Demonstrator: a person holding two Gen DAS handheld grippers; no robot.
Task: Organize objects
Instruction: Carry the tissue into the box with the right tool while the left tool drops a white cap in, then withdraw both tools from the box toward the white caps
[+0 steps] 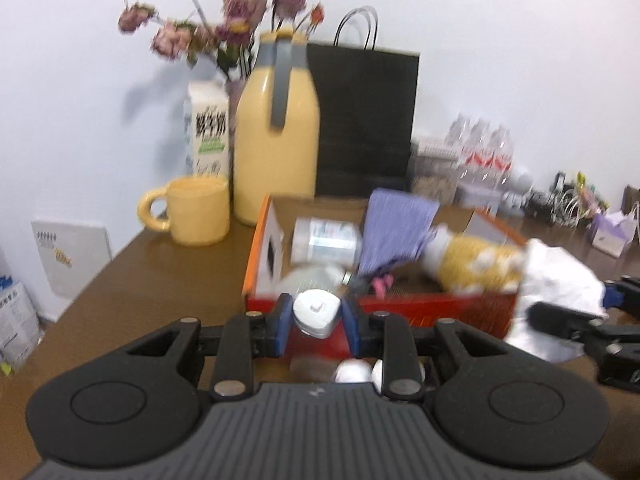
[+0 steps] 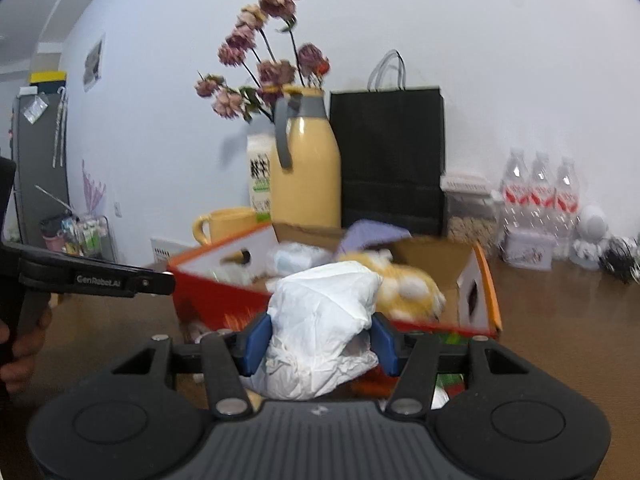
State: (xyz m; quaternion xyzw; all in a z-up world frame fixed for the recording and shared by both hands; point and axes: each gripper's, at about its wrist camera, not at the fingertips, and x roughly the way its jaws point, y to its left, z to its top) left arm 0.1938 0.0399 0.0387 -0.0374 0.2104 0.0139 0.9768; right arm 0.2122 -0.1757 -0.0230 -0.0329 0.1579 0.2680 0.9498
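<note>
An open red and orange cardboard box [image 1: 400, 308] sits on the brown table. It holds a clear bottle [image 1: 326, 240], a purple cloth [image 1: 396, 232] and a yellow plush toy [image 1: 476, 260]. My left gripper [image 1: 316, 316] is shut on a small white rounded device [image 1: 316, 312], held just before the box's near wall. My right gripper [image 2: 318, 338] is shut on a crumpled white bag [image 2: 324, 320], held at the box's near right side; that bag also shows in the left wrist view [image 1: 560, 284]. The box shows in the right wrist view [image 2: 224, 296] too.
Behind the box stand a yellow mug [image 1: 196, 210], a tall yellow flask [image 1: 276, 136], a milk carton [image 1: 208, 128], dried flowers [image 1: 216, 28] and a black paper bag [image 1: 364, 120]. Water bottles [image 2: 540, 192] and clutter line the back right.
</note>
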